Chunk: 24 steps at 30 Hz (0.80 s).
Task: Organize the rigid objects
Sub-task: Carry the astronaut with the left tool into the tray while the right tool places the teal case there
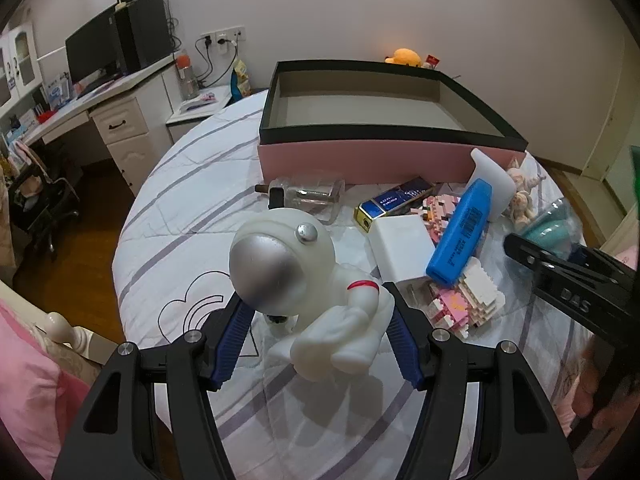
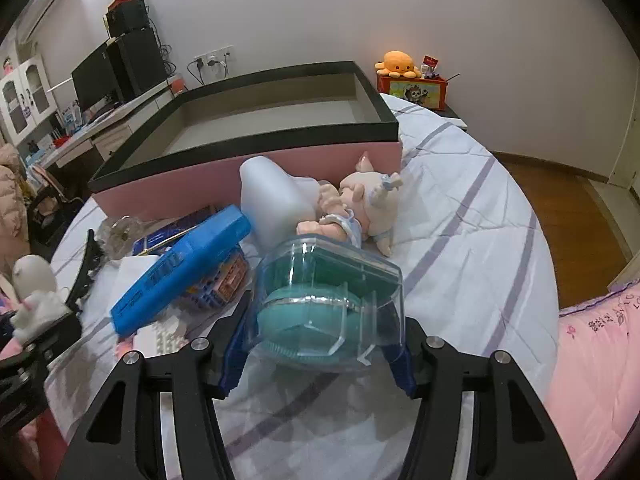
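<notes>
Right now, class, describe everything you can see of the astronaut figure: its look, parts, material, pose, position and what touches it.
The astronaut figure is glossy white, seemingly plastic or vinyl, with a round helmet, matte silver visor, silver side stud and red armband. It tilts, visor toward the camera, over the striped bedspread. The left claw grips it, blue ribbed pads against both sides of its body. It sits apart from the blue highlighter and clutter.

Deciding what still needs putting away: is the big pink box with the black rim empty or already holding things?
Empty. Both wrist views show the pink box's bare grey floor; no objects lie inside.
</notes>
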Tool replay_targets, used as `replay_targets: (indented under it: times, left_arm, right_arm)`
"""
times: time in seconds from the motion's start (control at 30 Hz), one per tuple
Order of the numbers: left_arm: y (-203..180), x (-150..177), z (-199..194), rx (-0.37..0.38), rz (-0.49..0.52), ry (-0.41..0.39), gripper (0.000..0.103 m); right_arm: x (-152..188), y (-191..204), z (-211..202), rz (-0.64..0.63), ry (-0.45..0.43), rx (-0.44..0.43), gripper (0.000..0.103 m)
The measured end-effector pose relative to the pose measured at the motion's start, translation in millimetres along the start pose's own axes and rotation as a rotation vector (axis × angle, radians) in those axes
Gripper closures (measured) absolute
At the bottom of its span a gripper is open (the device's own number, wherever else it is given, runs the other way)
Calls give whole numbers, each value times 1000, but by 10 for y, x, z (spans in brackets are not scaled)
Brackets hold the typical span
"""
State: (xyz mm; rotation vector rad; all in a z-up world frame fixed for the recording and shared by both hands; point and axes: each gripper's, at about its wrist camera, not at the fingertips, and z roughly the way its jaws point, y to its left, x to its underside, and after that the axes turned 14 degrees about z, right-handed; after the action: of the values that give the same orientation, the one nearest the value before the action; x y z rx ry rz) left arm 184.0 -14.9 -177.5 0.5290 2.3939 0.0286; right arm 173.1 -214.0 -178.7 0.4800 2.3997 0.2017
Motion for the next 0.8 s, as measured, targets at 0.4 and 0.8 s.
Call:
replay_targets:
  times: [0.4, 0.8]
  left_arm:
    - [-51, -321, -741, -43, 11, -212, 38]
    - [-38, -510, -1300, -103, 25, -372, 38]
  right_arm:
    - [-93, 237, -1176, -59, -238, -34, 44]
    - [-192, 566, -1645, -120, -392, -105, 44]
